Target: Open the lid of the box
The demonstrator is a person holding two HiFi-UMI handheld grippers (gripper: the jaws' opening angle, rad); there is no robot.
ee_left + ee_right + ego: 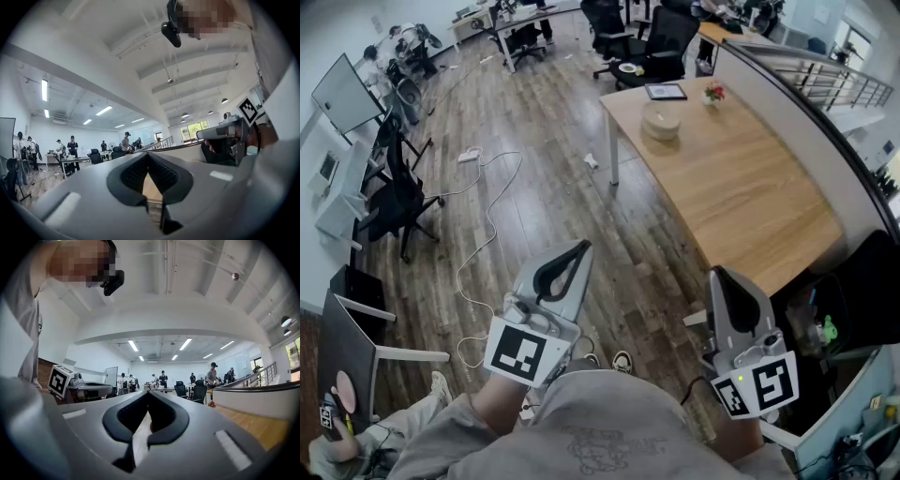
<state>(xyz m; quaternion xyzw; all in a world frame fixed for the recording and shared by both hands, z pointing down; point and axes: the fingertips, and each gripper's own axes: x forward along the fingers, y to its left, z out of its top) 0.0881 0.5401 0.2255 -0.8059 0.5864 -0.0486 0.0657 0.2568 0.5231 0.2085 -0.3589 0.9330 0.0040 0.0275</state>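
Observation:
A round pale box with its lid on sits at the far end of a long wooden table, well ahead of me. Both grippers are held close to my body over the wooden floor, far short of the box. My left gripper is shut and empty, its dark pads together. My right gripper is likewise shut on nothing, near the table's near corner. In each gripper view, the other gripper shows at the side.
A framed tablet and a small flower pot stand behind the box. A white cable trails across the floor. A black office chair stands at the left and more chairs beyond the table. A curved partition borders the table's right side.

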